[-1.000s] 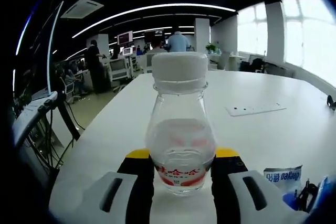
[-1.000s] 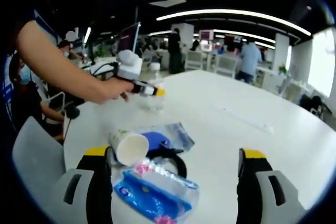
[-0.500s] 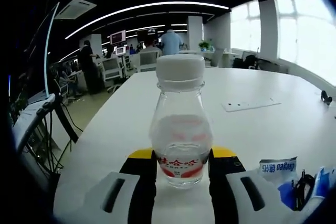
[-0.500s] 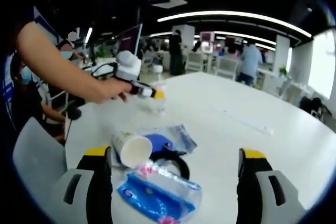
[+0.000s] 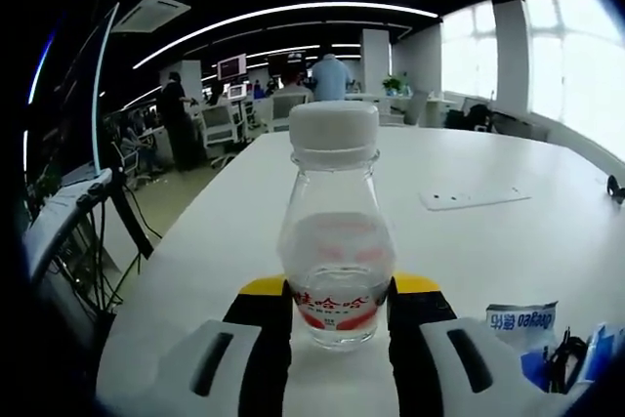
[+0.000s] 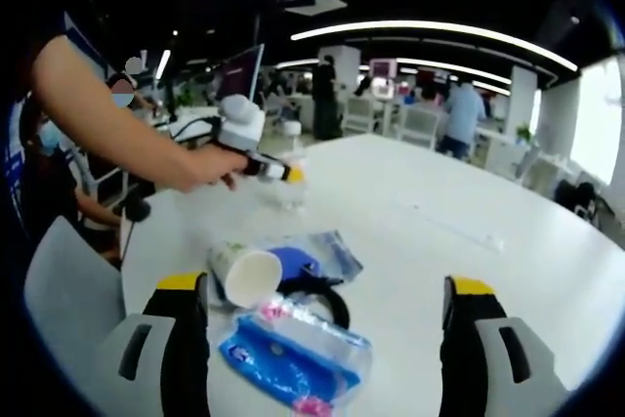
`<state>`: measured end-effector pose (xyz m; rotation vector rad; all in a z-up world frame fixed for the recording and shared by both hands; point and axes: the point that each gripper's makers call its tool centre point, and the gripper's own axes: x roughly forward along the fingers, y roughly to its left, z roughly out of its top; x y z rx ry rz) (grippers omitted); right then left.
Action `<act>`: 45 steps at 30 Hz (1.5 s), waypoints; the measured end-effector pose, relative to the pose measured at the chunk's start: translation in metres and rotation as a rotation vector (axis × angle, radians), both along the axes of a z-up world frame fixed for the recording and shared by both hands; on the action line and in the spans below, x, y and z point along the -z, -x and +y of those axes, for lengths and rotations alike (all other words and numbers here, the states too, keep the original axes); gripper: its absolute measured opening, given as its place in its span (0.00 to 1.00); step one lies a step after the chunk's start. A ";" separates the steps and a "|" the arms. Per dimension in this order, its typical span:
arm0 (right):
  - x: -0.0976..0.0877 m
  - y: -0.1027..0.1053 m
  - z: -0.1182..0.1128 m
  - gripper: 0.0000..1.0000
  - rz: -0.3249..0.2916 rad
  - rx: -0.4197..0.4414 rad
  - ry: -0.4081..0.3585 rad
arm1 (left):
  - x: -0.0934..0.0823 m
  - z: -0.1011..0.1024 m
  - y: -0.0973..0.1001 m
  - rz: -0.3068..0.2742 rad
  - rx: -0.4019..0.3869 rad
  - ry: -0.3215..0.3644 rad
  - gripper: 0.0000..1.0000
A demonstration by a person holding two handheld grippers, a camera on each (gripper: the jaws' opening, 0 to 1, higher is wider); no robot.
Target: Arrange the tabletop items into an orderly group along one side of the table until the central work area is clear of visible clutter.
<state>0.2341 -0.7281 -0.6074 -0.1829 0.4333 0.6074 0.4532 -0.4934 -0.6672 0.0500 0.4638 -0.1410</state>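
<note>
A clear bottle (image 5: 337, 241) with a white cap and a red label stands upright between my left gripper's jaws. My left gripper (image 5: 340, 312) is shut on the bottle low on its body. In the right gripper view, a hand holds that left gripper (image 6: 276, 172) with the bottle (image 6: 290, 188) at the table's far left side. My right gripper (image 6: 322, 290) is open, with its jaws wide apart above a small pile. The pile holds a white paper cup (image 6: 244, 273) lying on its side, a blue packet (image 6: 293, 360), a black looped cable (image 6: 337, 302) and a clear bag (image 6: 327, 249).
The white table (image 5: 508, 241) runs far back, with a flat white cover plate (image 5: 476, 198) set in it. A printed wrapper (image 5: 523, 319) lies at the lower right of the left gripper view. A grey chair (image 6: 68, 290) stands at the near left edge. People and desks fill the room behind.
The left gripper view has swayed slightly while the bottle stays in the jaws. The pile under the right gripper lies as before.
</note>
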 end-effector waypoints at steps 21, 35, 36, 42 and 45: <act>-0.015 0.006 0.013 0.99 -0.032 -0.023 0.010 | -0.026 0.003 0.020 -0.026 0.079 -0.031 0.42; -0.036 0.015 0.019 0.99 -0.078 -0.046 0.031 | -0.043 0.000 0.040 -0.029 0.102 -0.016 0.49; -0.037 0.016 0.019 0.99 -0.082 -0.046 0.033 | -0.044 0.000 0.041 -0.027 0.103 -0.008 0.51; -0.041 0.019 0.020 1.00 -0.087 -0.047 0.041 | -0.046 -0.003 0.051 -0.020 0.127 0.001 0.67; -0.042 0.022 0.021 1.00 -0.091 -0.052 0.047 | -0.044 -0.005 0.056 -0.012 0.139 0.014 0.77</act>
